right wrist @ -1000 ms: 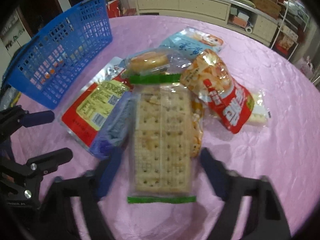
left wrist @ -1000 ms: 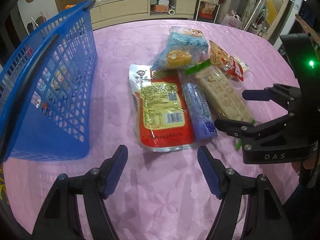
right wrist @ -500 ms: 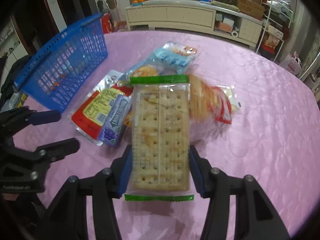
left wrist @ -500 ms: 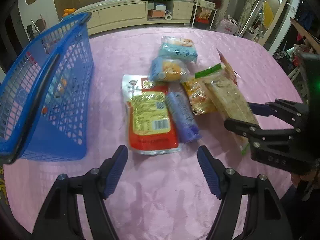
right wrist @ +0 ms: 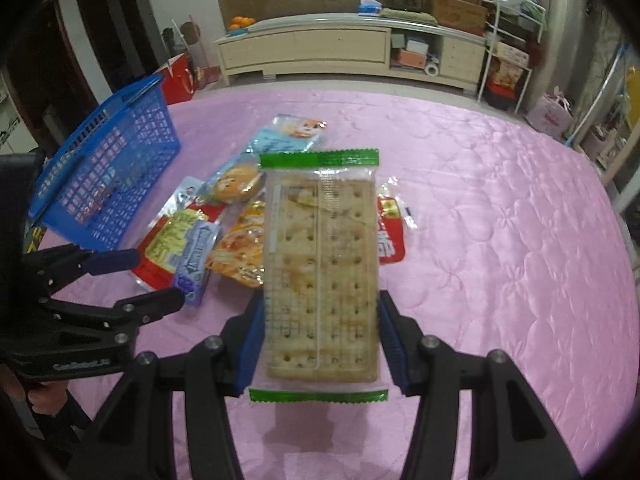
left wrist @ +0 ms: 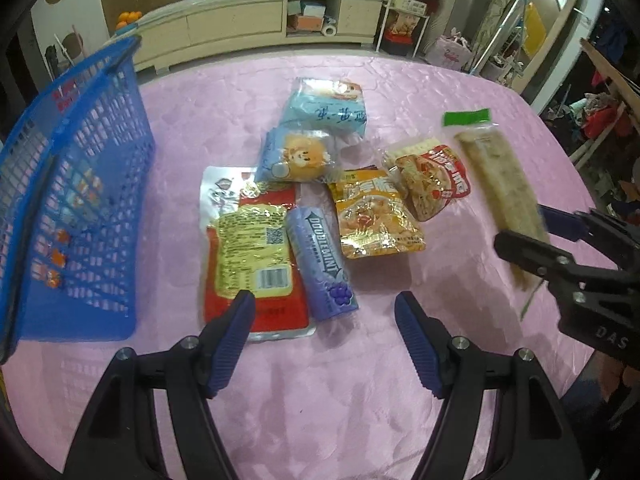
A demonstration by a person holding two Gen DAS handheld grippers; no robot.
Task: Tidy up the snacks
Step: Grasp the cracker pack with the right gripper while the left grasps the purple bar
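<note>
While checking the right wrist view, found the cracker pack (right wrist: 320, 272) covering most of the red snack bag (right wrist: 390, 236) behind it, and could read little of that bag's print there. Saw the same pack only as a blurred, edge-on strip in the left wrist view. Noted the blue basket (left wrist: 72, 200) cut off by the left edge of that view. Could not place the coloured shapes seen through its mesh as inside or behind it.

Found the right gripper (right wrist: 320, 320) pinching the cracker pack by its long sides near the lower end, lifted clear of the table. Logged those jaws as having just been closing, with the pack between them. Found the left gripper (left wrist: 324, 304) spread wide and holding nothing, above the near ends of two packs.

Counted one basket and seven packs: one held, six lying on the table. Listed the six as a red-and-yellow pouch (left wrist: 248, 248), a purple Doublemint pack (left wrist: 320, 256), an orange-yellow pouch (left wrist: 372, 216), the red snack bag, a wrapped bun (left wrist: 300, 156) and a light blue packet (left wrist: 328, 108), all clustered and partly overlapping. Placed the basket to their left, apart from them.

Recorded a pink quilted cloth (left wrist: 340, 400) over the whole table. Observed beyond it a low cream cabinet (right wrist: 320, 48) with oranges (right wrist: 242, 22) on top, and a wire shelf rack (right wrist: 508, 40) to its right.
</note>
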